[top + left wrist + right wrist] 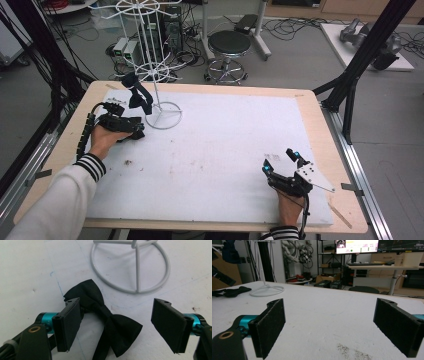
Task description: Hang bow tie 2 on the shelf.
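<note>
Bow tie (105,317) lies flat, long axis diagonal between left gripper's (115,322) parted jaws.

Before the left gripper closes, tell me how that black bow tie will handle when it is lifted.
The bow tie looks like soft cloth with creased wings, so it will probably sag and droop rather than hold its shape. It seems thin and probably light. A strap trails from it, so that may drag or catch on the white wire stand close by. The left gripper stands open around it.

A wooden table (320,131) carries a white mat (225,145). On the mat, a black bow tie (105,315) lies between the left gripper's fingers (67,322), with a white wire stand (130,272) just beyond them.
</note>
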{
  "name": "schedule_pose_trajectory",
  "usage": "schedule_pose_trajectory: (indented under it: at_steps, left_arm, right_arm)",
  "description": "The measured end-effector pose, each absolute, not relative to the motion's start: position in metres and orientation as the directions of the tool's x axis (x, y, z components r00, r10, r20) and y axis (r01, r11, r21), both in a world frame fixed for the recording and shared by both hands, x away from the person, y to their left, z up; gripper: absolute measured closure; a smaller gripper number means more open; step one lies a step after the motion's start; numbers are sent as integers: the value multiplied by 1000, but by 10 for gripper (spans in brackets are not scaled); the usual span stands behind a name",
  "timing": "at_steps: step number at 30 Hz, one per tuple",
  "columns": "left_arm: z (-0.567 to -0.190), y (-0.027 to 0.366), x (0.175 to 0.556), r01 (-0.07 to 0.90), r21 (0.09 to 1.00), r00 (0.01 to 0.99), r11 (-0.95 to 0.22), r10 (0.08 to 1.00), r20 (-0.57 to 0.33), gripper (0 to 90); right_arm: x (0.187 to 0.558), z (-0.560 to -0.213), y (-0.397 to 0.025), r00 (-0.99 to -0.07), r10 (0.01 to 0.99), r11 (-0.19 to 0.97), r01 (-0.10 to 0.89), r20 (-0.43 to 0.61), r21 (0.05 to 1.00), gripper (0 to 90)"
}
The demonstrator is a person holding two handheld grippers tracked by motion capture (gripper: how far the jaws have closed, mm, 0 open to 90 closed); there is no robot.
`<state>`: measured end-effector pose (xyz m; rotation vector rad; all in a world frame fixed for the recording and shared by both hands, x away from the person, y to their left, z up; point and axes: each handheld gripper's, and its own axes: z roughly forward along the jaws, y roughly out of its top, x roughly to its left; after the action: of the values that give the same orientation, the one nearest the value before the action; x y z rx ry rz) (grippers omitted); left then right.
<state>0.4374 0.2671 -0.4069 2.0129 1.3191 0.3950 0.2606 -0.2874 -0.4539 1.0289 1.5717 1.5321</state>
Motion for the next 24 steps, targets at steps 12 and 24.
schedule_pose_trajectory:
  at_steps: [12,24]
  left_arm:
    - [-417,266,444,725,661,393,-194,905,-165,338]
    - [-424,262,446,755,633,344,-170,925,-163,388]
  right_arm:
    - [260,-454,-287,-438,898,-24,68,51,997,99]
    - [260,-454,-287,-438,898,-20,66,47,998,99]
